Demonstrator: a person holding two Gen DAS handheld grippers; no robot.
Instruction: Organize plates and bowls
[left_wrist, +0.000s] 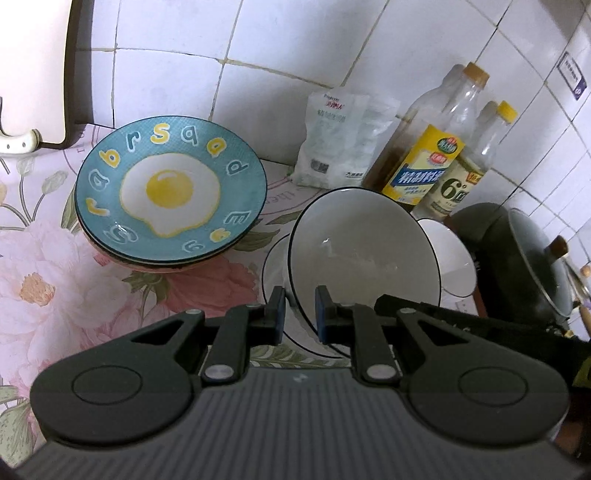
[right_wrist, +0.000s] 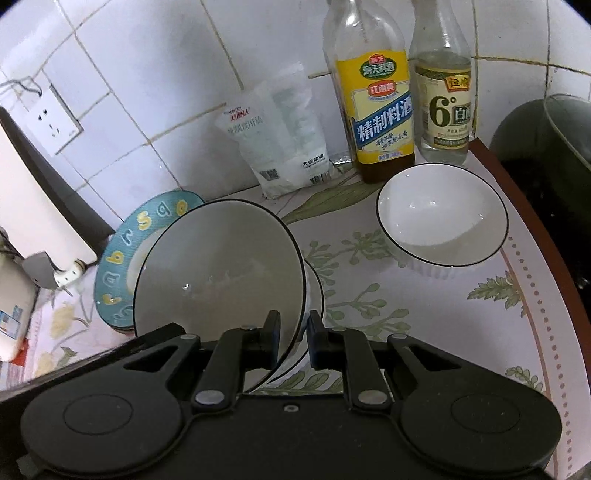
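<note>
A white bowl with a thin black rim (left_wrist: 362, 254) (right_wrist: 221, 266) hangs tilted above the flowered tablecloth. My left gripper (left_wrist: 300, 314) is shut on its near rim, and my right gripper (right_wrist: 293, 339) is shut on the rim of the same bowl. Part of the right gripper's black body (left_wrist: 461, 317) shows beside the bowl in the left wrist view. Directly under the held bowl stands a second white bowl (left_wrist: 275, 273) (right_wrist: 316, 295), mostly hidden. A third white bowl (left_wrist: 454, 258) (right_wrist: 443, 214) stands to the right. A stack of plates topped by a blue fried-egg plate (left_wrist: 170, 192) (right_wrist: 122, 258) lies to the left.
Two sauce bottles (right_wrist: 380, 110) and a white salt bag (right_wrist: 284, 147) stand against the tiled wall. A dark wok with a glass lid (left_wrist: 528, 258) sits past the table's right edge (right_wrist: 524, 206). A white appliance (right_wrist: 33, 206) and a wall socket (right_wrist: 51, 118) are at the left.
</note>
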